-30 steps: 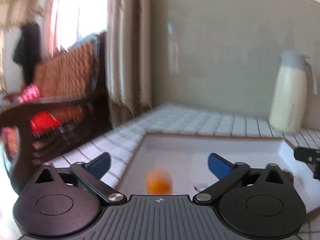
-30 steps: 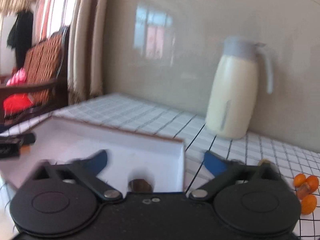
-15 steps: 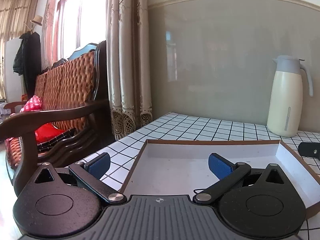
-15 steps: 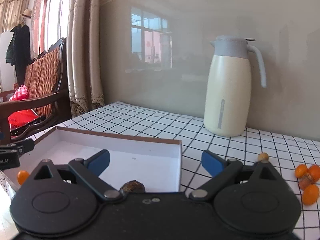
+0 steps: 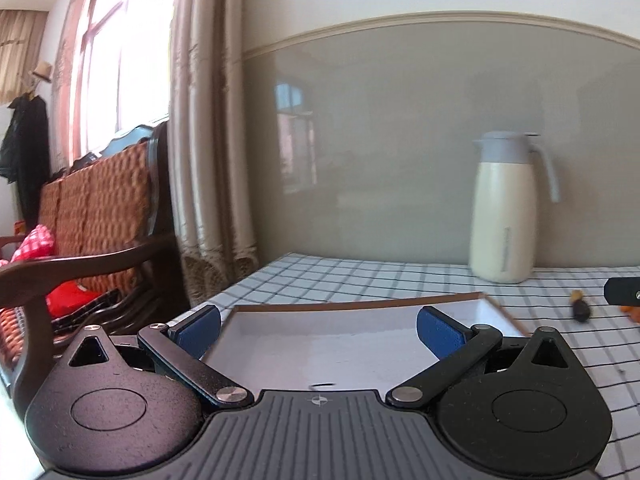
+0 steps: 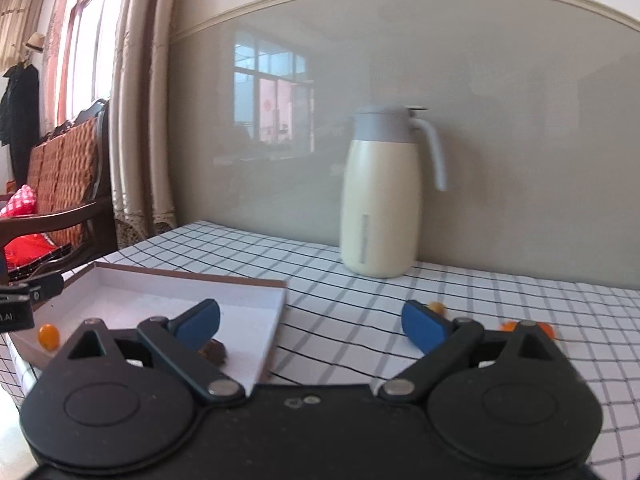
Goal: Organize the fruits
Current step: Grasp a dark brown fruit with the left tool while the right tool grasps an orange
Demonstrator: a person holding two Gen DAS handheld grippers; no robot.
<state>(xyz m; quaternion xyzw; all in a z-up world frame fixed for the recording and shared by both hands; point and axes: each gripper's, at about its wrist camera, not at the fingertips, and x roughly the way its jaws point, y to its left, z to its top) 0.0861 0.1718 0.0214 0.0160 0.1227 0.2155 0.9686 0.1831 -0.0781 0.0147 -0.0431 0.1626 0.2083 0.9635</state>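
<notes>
The left gripper stands wide open with nothing between its blue pads, poised above the near end of the white tray; its body hides the tray's near rim and most of the floor, so no fruit inside shows in the left wrist view. The right gripper is likewise wide open and holds nothing, its span straddling the tray's right wall and the checked tablecloth. In the right wrist view, a small orange fruit lies in the tray's near left corner, an oval whose long axis appears tilted slightly off upright. A dark brown fruit rests on the tray floor just beside the right gripper's left finger, partly covered by it; its orientation cannot be determined. Outside the tray, an amber fruit sits on the cloth, touching the right pad's outline and half hidden. Further right, orange fruits are cut off by the gripper arm; their count is unclear. A blurred dark item lies on the cloth right of the tray. A cream jug stands upright by the wall, handle to the right.
</notes>
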